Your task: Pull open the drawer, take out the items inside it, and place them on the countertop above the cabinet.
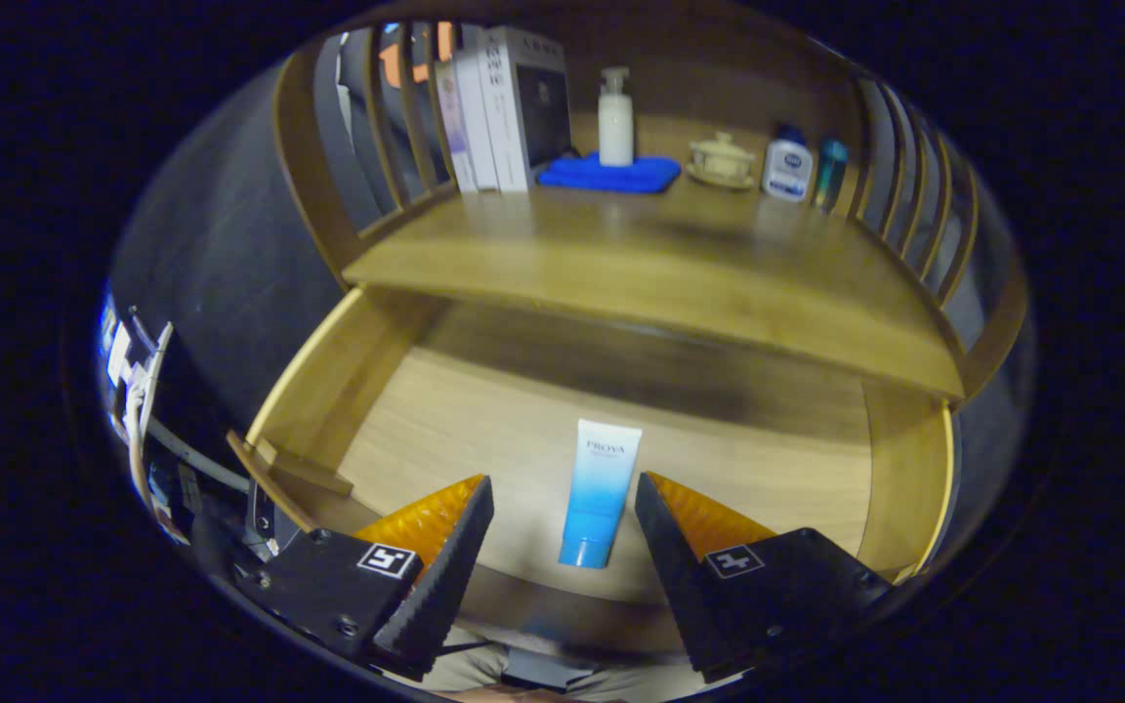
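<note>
- Gripper first: fingers spread wide, nothing pinched. It hangs over the drawer's front edge, pointing in.
- The tube sits right in the gap between the two fingers, lying flat on the drawer floor, cap end toward the gripper. Neither finger touches it as far as I can tell.
- Drawer is pulled well out, so I'd call the opening step done. The tube looks like the only item in there, though the back part sits in shadow under the countertop, so can't swear to it.
- Countertop above has lots of bare wood along its front, which seems the obvious drop spot.
- At the back of it: some boxes, a pump bottle standing on a blue cloth, a small lidded cup, and two more bottles.
- So roughly: opening done, grab not yet made, lift and placement of the tube all still to go.
</note>
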The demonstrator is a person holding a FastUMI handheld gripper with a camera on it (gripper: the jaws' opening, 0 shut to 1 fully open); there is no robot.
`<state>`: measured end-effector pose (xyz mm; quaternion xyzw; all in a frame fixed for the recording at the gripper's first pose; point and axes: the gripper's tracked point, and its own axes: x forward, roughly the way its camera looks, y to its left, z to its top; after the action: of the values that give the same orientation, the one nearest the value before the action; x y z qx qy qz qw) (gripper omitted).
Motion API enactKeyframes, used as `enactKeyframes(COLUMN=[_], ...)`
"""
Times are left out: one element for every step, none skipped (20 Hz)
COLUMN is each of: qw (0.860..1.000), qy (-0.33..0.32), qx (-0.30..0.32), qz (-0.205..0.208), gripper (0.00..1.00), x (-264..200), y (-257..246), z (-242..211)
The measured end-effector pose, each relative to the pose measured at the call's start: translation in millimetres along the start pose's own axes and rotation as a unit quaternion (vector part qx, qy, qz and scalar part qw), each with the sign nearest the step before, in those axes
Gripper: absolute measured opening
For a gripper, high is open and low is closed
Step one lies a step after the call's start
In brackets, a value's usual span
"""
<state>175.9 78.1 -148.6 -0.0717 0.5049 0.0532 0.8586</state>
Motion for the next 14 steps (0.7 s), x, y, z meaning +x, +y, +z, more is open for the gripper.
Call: enactKeyframes(qw=[1.0,0.999,0.998,0.997,0.996,0.994,0.992,0.99,0.989,0.988,0.987,0.986,0.985,0.984], qy=[0.019,0.035,0.053,0.069,0.085,0.102,0.111,0.124,0.131,0.138,0.142,0.148,0.153,0.157], qx=[0.002,0.005,0.012,0.021,0.024,0.032,0.043,0.048,0.054,0.056,0.059,0.061,0.063,0.066], qz=[-0.001,-0.006,-0.01,-0.018,-0.026,-0.035,-0.041,-0.04,-0.038,-0.041,-0.043,-0.044,-0.046,-0.049], gripper=[0.92,0.92,0.92,0.92,0.92,0.92,0.92,0.92,0.91,0.89,0.88,0.87,0.85,0.81], x=[7,14,18,23,27,31,34,36,40,46,50,51,55,57], y=[-1,-3,-4,-7,-10,-15,-14,-14,-15,-17,-18,-19,-20,-21], z=[-1,-1,-2,-3,-5,-7,-9,-11,-12,-13,-14,-16,-18,-19])
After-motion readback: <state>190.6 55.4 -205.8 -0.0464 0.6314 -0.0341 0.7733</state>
